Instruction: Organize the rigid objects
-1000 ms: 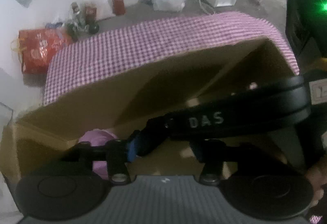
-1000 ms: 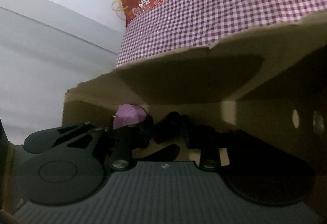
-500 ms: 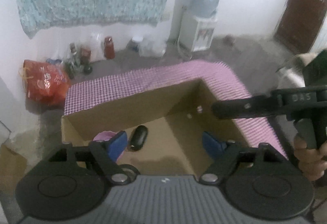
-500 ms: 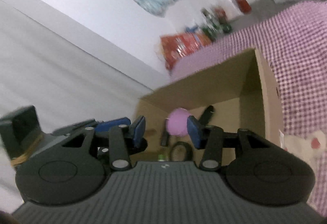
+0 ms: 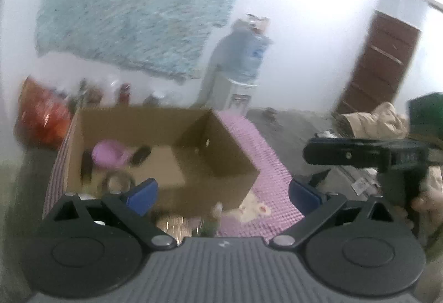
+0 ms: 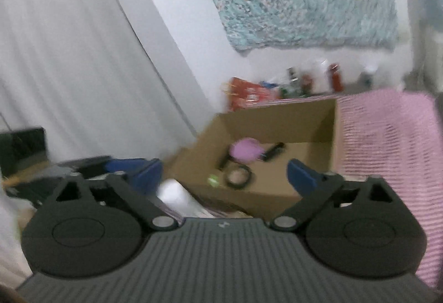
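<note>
Messy whitewashed room, checked cloth [image 5: 257, 148]. Left gripper [image 5: 223, 193] and right gripper [image 6: 224, 173] just sprung wide, empty – pulled back from cardboard box [image 5: 221, 153]. Pink thing [image 5: 108, 153], black ring [image 6: 238, 176] now inside – next item probably.

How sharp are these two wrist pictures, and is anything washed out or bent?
Left wrist view: motion-smeared, wall blown out white at upper right, cardboard box soft, fisheye bending the edges. Right wrist view: also streaked, the checked cloth smeared into stripes; the gripper's own body stays crisp in both.
</note>
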### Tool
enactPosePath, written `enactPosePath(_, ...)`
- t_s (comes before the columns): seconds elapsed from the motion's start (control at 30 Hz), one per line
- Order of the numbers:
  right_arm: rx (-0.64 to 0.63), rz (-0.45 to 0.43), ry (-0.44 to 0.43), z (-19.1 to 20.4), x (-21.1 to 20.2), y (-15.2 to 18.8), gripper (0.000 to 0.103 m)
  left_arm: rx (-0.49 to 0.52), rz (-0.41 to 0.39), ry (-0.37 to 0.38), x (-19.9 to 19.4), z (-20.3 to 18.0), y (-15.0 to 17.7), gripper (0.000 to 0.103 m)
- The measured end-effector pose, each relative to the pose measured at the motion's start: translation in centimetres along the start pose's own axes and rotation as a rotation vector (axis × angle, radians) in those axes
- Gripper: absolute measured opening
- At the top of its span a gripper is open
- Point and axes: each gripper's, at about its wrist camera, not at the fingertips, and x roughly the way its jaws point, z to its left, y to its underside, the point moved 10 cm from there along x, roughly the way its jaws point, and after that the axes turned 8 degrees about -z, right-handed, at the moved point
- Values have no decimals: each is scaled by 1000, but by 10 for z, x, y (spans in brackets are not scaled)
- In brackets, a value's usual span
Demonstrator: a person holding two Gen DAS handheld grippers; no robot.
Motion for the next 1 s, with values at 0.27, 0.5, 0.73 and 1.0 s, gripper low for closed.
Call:
enactPosePath(0.27, -224, 35, 167, 33, -9, 39, 101, -122, 30, -61, -19, 22, 47, 101)
enactPosePath(0.5, -265, 30, 256, 49, -19, 54, 101, -81, 25, -95, -37, 17, 62, 101)
enactPosePath(0.73, -304, -32, 350, 54, -43, 58, 101, -51, 37, -92, -43, 8, 72, 102)
enactPosePath(1.0, -279, -61, 324, 60, -50, 63, 101, -12, 43, -139, -44, 20, 84, 102)
